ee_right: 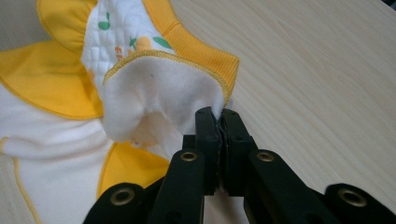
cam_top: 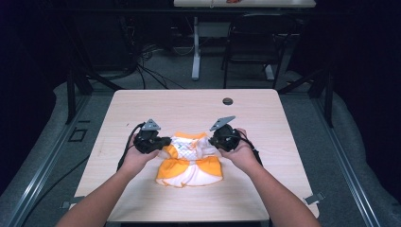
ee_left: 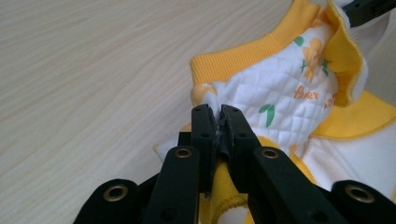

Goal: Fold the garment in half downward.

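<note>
Baby garment (cam_top: 191, 161), white and yellow with a quilted printed panel, lies near the middle of the wooden table (cam_top: 156, 104), its lower part spread flat toward the person and its upper part lifted a little between the two grippers. In the high view the left gripper (cam_top: 163, 143) sits at the garment's left upper edge and the right gripper (cam_top: 211, 141) at its right upper edge, each carried in a hand (cam_top: 137, 158) that comes in from the bottom of the frame.

In the left gripper view the left gripper (ee_left: 219, 114) has its jaws pressed nearly together, pinching a fold of the garment (ee_left: 289, 88) just below the yellow ribbed band (ee_left: 243, 58); cloth shows in the narrow slot between them. The tip of the other gripper shows at the top right corner, at the cloth's far edge.

In the right gripper view the right gripper (ee_right: 219, 116) is likewise nipped tight on the garment (ee_right: 159, 93), holding the edge where the white fleecy inside meets the yellow stitched hem (ee_right: 187, 60). The cloth there stands up off the table, its inside turned toward the camera.
</note>
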`<control>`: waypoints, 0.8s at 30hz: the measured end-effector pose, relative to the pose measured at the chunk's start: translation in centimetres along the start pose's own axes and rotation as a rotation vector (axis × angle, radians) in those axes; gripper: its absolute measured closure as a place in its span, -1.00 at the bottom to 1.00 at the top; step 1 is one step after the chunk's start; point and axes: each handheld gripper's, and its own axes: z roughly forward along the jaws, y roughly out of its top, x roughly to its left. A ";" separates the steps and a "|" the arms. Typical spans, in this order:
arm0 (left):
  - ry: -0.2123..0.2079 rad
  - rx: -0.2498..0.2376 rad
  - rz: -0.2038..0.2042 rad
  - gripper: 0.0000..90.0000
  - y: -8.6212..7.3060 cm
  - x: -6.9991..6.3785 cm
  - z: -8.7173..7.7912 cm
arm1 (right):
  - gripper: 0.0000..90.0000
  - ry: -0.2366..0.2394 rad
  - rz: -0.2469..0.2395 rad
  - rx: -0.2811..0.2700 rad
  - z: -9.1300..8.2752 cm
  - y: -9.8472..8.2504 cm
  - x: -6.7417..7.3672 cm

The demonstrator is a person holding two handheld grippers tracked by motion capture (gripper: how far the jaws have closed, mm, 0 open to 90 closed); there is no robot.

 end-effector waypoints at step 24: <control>-0.072 -0.025 -0.044 0.51 -1.7 -2.2 -2.3 | 0.59 0.096 0.054 -0.057 -2.6 -2.3 1.6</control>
